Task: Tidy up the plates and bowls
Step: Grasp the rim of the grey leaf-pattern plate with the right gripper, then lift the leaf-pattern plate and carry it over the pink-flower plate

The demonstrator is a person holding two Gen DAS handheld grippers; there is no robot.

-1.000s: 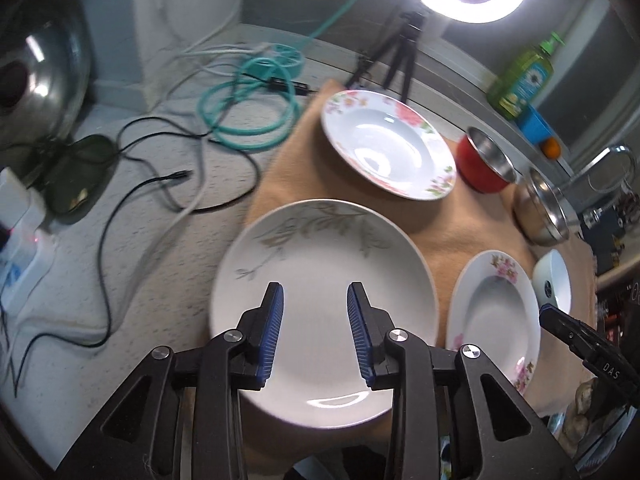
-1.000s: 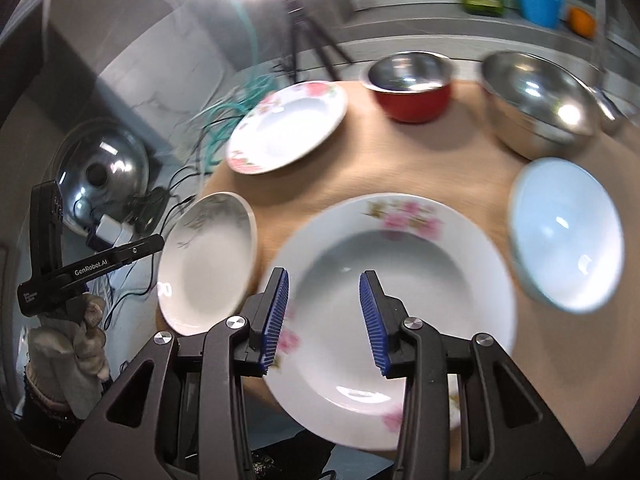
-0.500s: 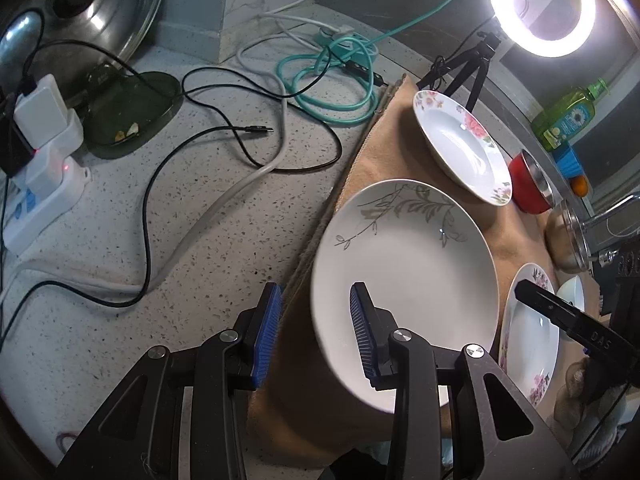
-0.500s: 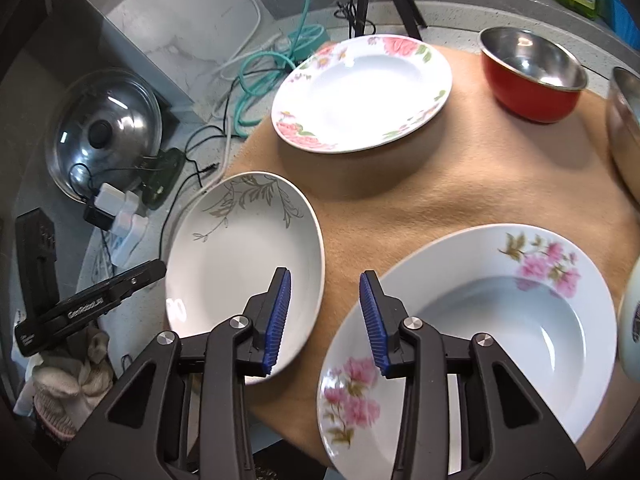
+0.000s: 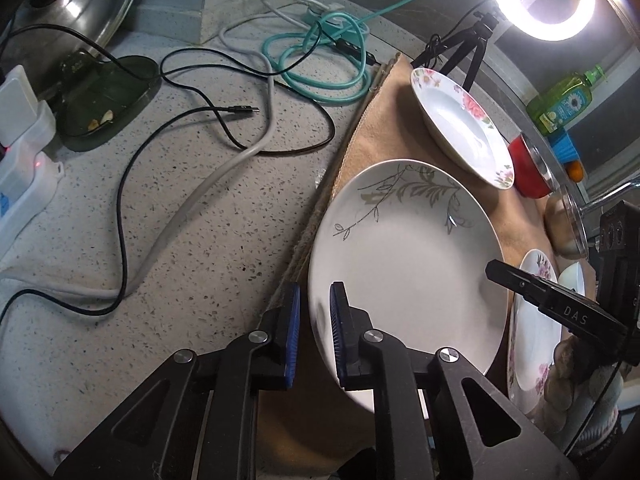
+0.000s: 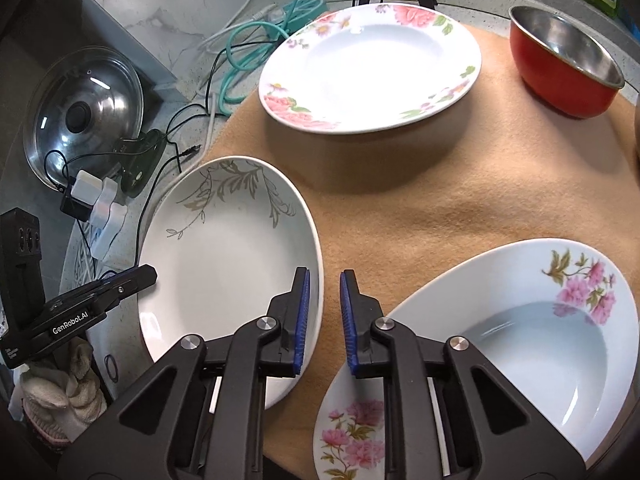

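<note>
Here both jaws have just closed narrow on the leaf plate [image 5: 404, 256]'s opposite rims, the contact itself hidden.

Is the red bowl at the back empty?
Empty: the red bowl stands upright on the cloth, its bare steel inside showing nothing in it.

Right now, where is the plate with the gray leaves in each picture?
Left wrist: leaf plate sits right of centre, its near rim between the left gripper's fingers.
Right wrist: leaf plate sits lower left, its right rim between the right gripper's fingers.
Shared landmark: red bowl.
</note>
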